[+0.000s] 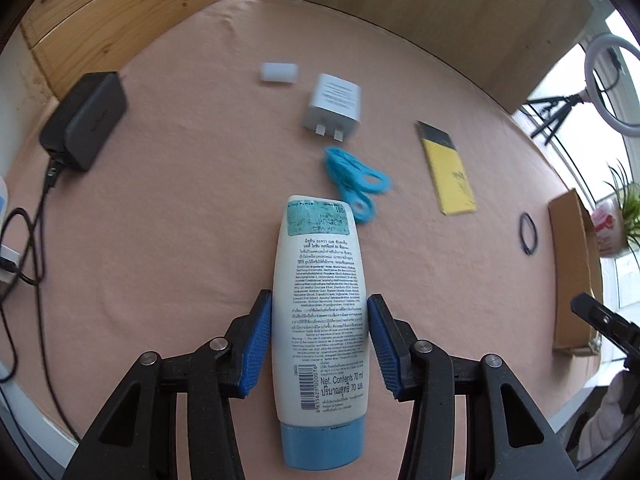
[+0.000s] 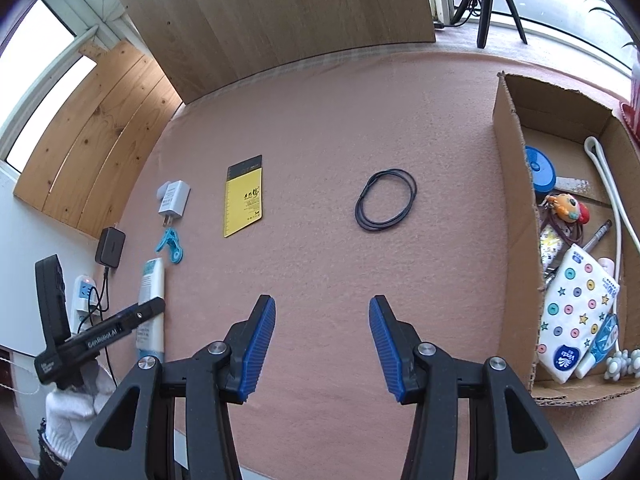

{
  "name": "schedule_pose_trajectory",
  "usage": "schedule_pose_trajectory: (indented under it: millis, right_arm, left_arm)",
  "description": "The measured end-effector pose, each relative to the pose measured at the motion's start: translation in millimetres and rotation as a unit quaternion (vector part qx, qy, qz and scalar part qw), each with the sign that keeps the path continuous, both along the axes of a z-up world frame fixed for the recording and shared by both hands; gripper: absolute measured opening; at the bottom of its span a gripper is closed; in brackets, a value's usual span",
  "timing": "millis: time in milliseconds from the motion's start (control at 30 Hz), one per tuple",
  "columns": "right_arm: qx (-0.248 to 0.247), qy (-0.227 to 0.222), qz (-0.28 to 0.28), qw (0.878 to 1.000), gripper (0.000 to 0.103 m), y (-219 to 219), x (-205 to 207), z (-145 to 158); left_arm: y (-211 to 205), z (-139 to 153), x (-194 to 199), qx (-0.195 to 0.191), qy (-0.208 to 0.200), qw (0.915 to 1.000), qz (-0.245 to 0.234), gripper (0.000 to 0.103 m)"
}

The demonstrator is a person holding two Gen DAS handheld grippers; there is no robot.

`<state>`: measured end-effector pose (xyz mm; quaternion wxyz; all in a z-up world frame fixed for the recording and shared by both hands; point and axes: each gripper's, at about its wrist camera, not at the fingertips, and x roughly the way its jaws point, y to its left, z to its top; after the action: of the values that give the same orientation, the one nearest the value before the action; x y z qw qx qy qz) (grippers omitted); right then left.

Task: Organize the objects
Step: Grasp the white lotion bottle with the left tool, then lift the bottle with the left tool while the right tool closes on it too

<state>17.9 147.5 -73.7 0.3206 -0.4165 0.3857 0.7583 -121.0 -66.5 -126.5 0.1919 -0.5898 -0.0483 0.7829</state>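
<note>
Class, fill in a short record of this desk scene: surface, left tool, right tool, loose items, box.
surface: pink cloth
left tool: pads either side of the lotion tube, grip uncertain
right tool: open, holding nothing
loose items: plug adapter, blue clip, yellow card, black ring
box: cardboard box, already holding tissues

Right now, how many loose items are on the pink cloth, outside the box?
6: lotion tube between the left tongs, blue clip, white charger, white cap, yellow card, black cord loop. The left tongs may hide more.
</note>
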Motion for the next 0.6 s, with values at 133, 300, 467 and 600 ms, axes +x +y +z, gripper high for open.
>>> schedule_pose_trajectory:
  millis: [133,300,467,600]
  right_arm:
    - [-0.003,0.0,0.006,1.0,0.045,-1.2,-1.4,-2.7]
    - [-0.007,-0.002,0.0,1.0,0.045,-1.5,3.8,-6.7]
    - [-0.022,0.0,-0.011,1.0,0.045,-1.0,12.3,-15.6]
    - [-0.039,0.001,-0.028,0.999,0.045,2.8,19.2,-24.3]
  left_arm:
    - [30.6,-0.6,17.4,0.013,-0.006,0.9995,-0.029,0.05]
    - [72.6,2.2,28.5,0.02,-0.008,0.9974,-0.069,0.049]
    - [122.0,2.8,34.6,0.035,-0.018,0.9922,-0.119,0.049]
    - [142.4,5.6,42.2,0.024,-0.015,0.9864,-0.162,0.053]
